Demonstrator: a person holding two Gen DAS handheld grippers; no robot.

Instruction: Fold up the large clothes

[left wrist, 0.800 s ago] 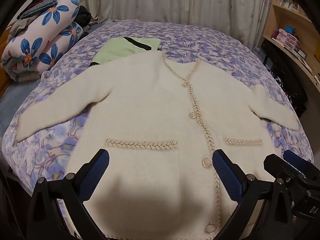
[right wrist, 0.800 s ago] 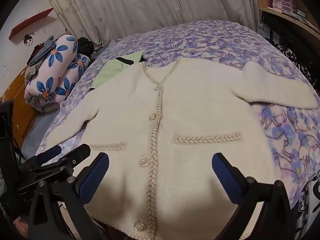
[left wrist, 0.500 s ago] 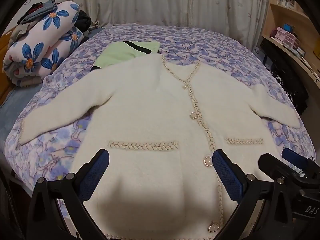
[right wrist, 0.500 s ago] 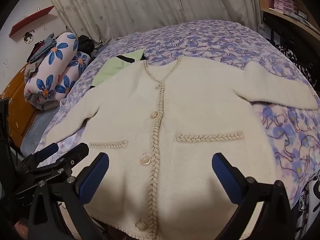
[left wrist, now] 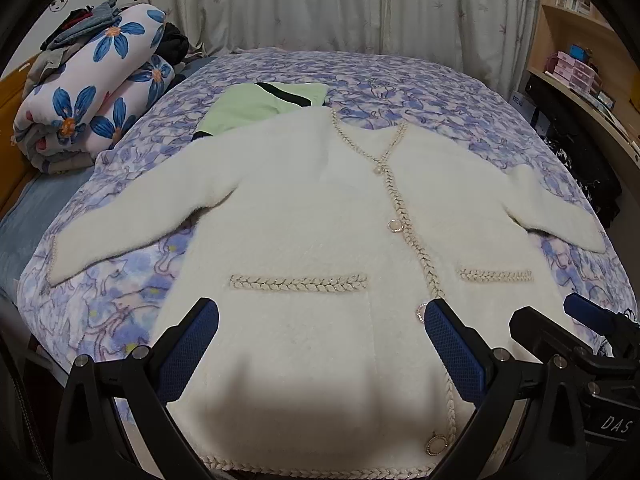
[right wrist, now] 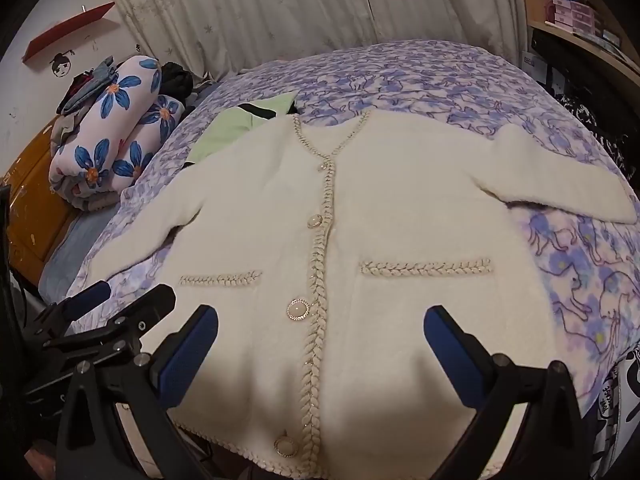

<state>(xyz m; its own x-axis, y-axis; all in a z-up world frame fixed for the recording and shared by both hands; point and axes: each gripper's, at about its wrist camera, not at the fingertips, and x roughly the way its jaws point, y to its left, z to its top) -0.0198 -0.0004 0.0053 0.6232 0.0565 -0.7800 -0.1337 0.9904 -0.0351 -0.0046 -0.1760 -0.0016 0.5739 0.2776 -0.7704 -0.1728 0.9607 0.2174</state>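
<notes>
Cardigan [left wrist: 304,248], one only, cream and fluffy, lies buttoned and flat across the bed [left wrist: 420,80], both sleeves spread toward nine and three o'clock, presumably laid out so for folding. Four pearl buttons run down its braided front, two braid-trimmed pockets flank them. The left gripper [left wrist: 320,344] and right gripper [right wrist: 320,344] hover above the hem at six o'clock, jaws spread wide, holding nothing. One green garment [left wrist: 260,106] peeks out at twelve.
</notes>
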